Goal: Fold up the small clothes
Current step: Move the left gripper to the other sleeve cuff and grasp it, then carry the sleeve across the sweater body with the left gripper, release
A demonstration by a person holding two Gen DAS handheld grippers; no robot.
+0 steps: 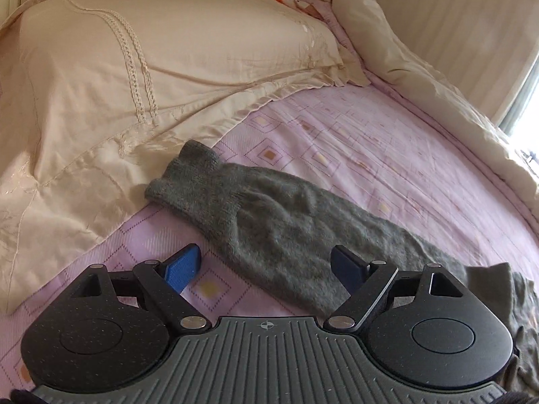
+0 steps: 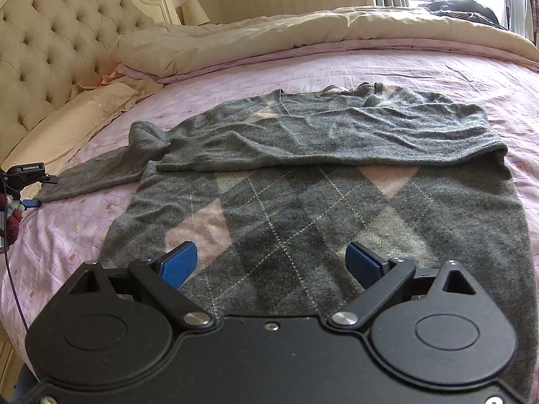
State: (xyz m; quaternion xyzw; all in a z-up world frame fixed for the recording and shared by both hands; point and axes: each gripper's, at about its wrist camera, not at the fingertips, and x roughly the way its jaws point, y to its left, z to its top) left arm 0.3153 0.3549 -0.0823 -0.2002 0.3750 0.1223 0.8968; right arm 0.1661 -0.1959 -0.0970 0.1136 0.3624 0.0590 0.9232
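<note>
A grey argyle sweater (image 2: pixel 303 208) with pink diamonds lies flat on the pink bedsheet (image 2: pixel 387 67). One sleeve (image 2: pixel 337 134) is folded across its chest. The other sleeve (image 1: pixel 269 222) stretches out to the left, its cuff (image 1: pixel 182 175) beside a cream pillow. My left gripper (image 1: pixel 266 269) is open and hovers over this stretched sleeve, holding nothing. It also shows at the left edge of the right wrist view (image 2: pixel 30 185). My right gripper (image 2: pixel 273 262) is open and empty just above the sweater's lower body.
A cream pillow (image 1: pixel 118 84) lies at the sleeve's cuff. A cream duvet (image 2: pixel 303 33) is bunched along the far side of the bed. A tufted headboard (image 2: pixel 50 43) stands at the left. A window (image 1: pixel 525 101) is at the right.
</note>
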